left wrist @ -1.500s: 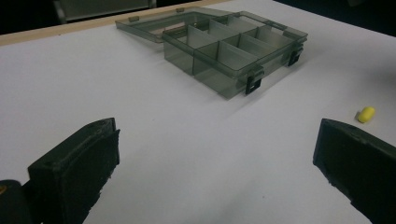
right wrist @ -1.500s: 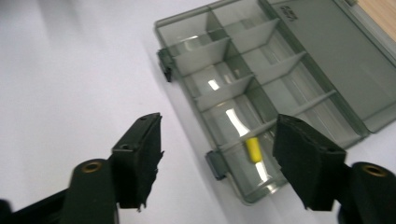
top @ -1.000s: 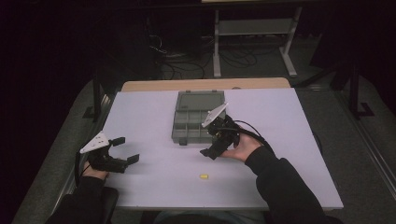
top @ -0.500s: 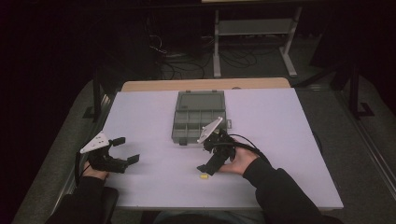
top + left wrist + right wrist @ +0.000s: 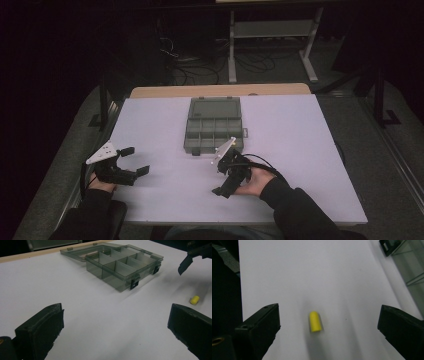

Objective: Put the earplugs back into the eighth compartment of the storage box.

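Right gripper (image 5: pixel 223 187): near edge of the white worktop (image 5: pixel 300 130), held in the right hand (image 5: pixel 252 181); fingers spread wide, tipped down over the yellow plug (image 5: pixel 315 321)
Yellow plug: lying on its side on the worktop between the spread fingers, touched by neither
Left gripper (image 5: pixel 134 161): near-left; fingers spread, gripping nothing
Compartment box (image 5: pixel 214 131): farther back, mid-worktop; grey, see-through, lid open flat

A small yellow cylinder (image 5: pixel 315 321) lies on the white tabletop (image 5: pixel 312 270), framed between the wide-open jaws of the right tongs (image 5: pixel 327 327), touching neither. One black jaw rises at 8 o'clock, the other at 4 o'clock. At 2 o'clock, a corner of a clear compartment box (image 5: pixel 409 267) with a black latch.
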`<state>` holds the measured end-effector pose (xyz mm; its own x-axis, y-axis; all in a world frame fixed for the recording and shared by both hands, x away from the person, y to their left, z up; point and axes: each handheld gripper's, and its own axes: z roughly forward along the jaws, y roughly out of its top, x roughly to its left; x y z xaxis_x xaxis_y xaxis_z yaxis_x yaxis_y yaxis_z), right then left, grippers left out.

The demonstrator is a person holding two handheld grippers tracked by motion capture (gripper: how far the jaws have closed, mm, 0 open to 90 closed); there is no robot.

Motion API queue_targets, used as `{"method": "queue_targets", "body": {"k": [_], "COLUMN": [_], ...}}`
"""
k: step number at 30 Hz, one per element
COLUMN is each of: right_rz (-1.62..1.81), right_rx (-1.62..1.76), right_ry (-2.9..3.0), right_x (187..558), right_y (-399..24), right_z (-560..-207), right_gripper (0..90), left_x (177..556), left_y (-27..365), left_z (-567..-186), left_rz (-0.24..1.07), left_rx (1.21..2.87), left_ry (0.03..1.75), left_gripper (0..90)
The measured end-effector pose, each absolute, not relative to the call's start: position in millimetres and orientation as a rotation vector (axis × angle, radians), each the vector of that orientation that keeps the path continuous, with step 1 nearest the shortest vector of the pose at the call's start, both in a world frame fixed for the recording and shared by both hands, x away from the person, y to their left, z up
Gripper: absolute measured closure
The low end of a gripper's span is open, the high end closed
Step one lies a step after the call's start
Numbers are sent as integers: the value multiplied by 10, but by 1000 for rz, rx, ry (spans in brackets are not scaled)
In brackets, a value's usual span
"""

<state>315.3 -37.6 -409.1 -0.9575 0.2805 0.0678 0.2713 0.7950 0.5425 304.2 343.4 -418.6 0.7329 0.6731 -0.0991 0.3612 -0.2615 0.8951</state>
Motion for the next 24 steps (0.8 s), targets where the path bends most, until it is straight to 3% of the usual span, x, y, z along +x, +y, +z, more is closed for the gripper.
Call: {"method": "queue_targets", "body": {"k": [7, 14, 17, 24], "right_rz": [887, 872, 843, 797], "right_rx": [414, 357, 330, 335], "right_ry": [2989, 3017, 3025, 3019], "right_x": [3101, 3055, 3040, 3031], "right_y": [-374, -349, -328, -298], "right_z": [-4174, -4224, -4255, -4298], "right_gripper": [152, 329, 455, 613], "left_x": [3042, 3042, 3043, 3045], "left_y": [3434, 3433, 3432, 3433], "left_z": [-4187, -4188, -4188, -4189], "left_rz": [368, 367, 367, 366], "left_rx": [1878, 1879, 1880, 1883], "left_ry": [800, 799, 799, 797], "left_gripper": [0, 0, 0, 0]}}
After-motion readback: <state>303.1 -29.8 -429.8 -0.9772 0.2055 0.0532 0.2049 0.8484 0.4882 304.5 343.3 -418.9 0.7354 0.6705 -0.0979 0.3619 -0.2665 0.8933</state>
